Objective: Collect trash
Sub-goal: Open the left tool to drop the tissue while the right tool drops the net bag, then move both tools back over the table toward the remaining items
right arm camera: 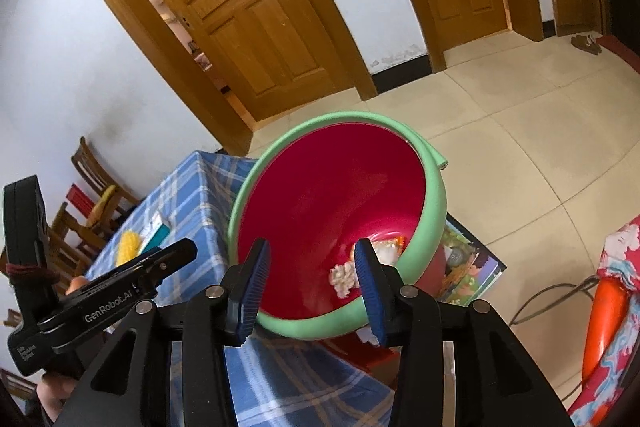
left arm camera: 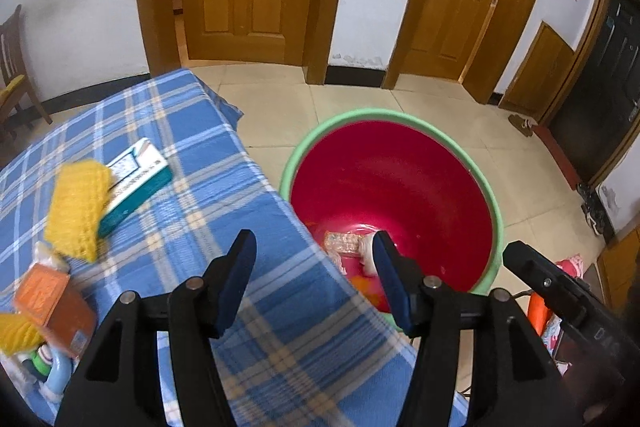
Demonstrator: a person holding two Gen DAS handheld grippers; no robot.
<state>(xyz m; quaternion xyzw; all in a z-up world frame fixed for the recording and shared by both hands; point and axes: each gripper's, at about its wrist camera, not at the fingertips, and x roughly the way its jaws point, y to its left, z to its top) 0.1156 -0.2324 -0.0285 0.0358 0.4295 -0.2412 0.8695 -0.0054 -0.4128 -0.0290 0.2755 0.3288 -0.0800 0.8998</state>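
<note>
Beside the blue plaid-clothed bench (left arm camera: 192, 187), a red plastic bucket with green rim (left arm camera: 394, 183) holds crumpled wrappers (left arm camera: 342, 242). Left gripper (left arm camera: 316, 277) and right gripper (right arm camera: 310, 277) hover above the bucket, jaws apart, empty.

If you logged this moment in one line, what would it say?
left gripper: open, empty | right gripper: open, empty | red plastic bin with green rim: holds crumpled wrappers
</note>
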